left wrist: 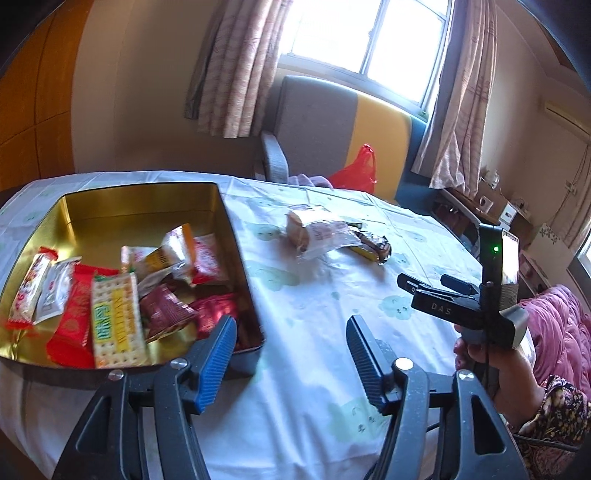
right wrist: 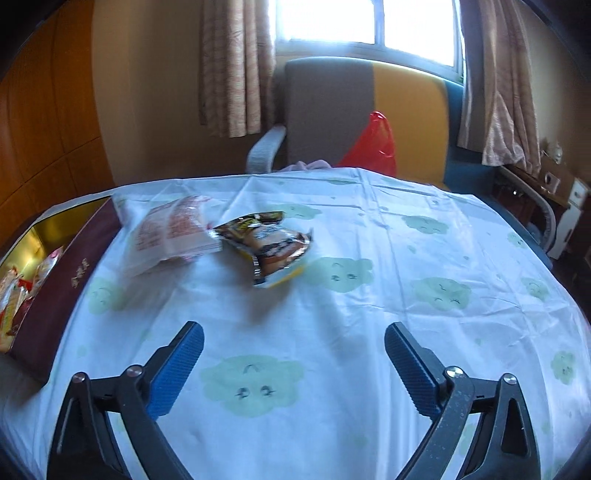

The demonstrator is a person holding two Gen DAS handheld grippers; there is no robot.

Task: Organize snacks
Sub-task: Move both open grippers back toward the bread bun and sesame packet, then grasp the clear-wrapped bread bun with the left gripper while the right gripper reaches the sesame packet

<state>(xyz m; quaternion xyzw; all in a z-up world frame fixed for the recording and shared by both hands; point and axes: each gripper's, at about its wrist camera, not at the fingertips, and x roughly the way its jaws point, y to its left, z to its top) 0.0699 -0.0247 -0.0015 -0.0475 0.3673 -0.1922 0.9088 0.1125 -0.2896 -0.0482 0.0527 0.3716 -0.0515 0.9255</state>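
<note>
A bench (right wrist: 369,229) draped in a pale cloud-print cloth stands before a curtained window, with a gold-lined tin (left wrist: 147,199) of wrapped snacks at its left. Two packets remain outside it: a pale packet (right wrist: 166,236) just beside the tin and a dark packet (right wrist: 269,247) touching it on the right, its long axis slanting. Both lie ahead and left of the right claw (right wrist: 293,363), which looks nearer; it and the left claw (left wrist: 291,354) both gape empty.

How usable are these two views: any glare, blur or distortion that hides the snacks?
Left wrist: window blown out, fisheye bends the table, packets in the tin slightly smeared. Right wrist: same window glare, the two loose packets motion-blurred, print unreadable.
</note>
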